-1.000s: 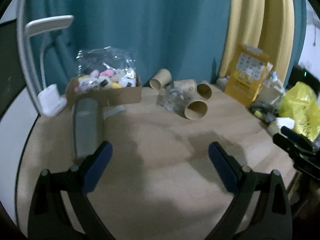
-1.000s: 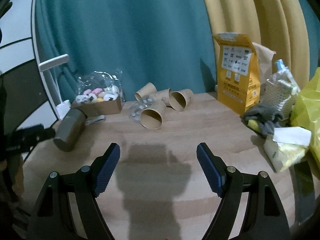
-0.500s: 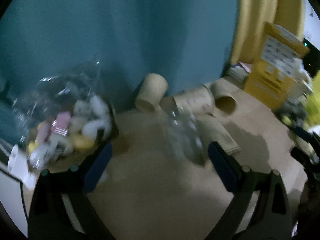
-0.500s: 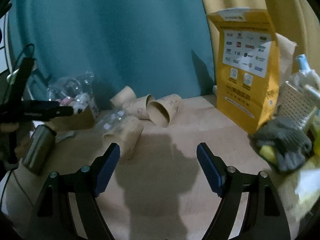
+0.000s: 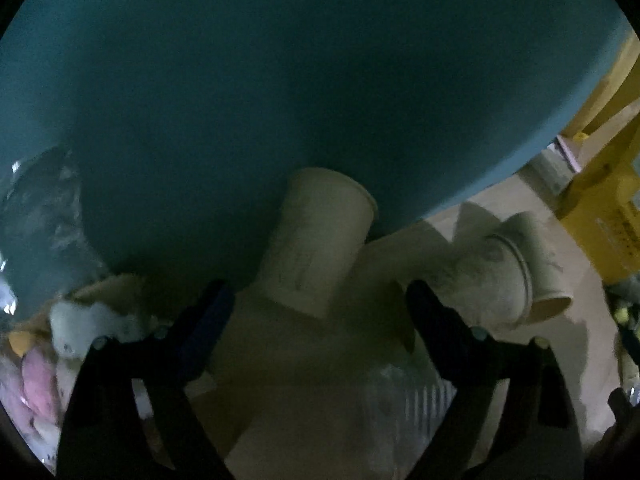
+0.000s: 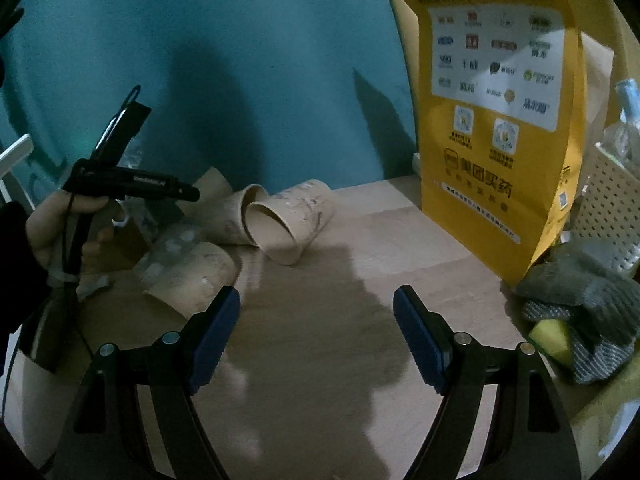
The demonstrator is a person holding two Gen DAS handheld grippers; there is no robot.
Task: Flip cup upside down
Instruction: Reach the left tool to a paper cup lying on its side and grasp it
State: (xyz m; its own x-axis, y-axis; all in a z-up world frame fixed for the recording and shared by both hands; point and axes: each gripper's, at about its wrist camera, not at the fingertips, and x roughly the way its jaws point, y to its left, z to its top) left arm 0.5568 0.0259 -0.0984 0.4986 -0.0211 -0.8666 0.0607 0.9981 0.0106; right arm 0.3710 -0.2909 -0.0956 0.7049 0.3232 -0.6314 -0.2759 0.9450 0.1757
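Several brown paper cups lie on their sides on the wooden table by the teal curtain. In the left wrist view one cup (image 5: 316,240) leans against the curtain just beyond my open, empty left gripper (image 5: 316,312); two nested cups (image 5: 516,268) lie to its right. In the right wrist view my right gripper (image 6: 316,316) is open and empty above the table. A cup with its mouth toward me (image 6: 288,224) lies ahead, another cup (image 6: 192,276) lies by the left fingertip (image 6: 216,320). The left gripper (image 6: 132,180) shows at the left, held in a hand.
A tall yellow paper bag (image 6: 496,100) stands at the right with a white basket (image 6: 608,208) and a grey glove (image 6: 580,304) beside it. A cardboard box of wrapped snacks (image 5: 48,340) sits at the left. A crumpled clear plastic bag (image 5: 404,400) lies among the cups.
Both grippers have moved forward toward the cups. The left gripper has closed in on the cup leaning against the curtain. Both stay open.
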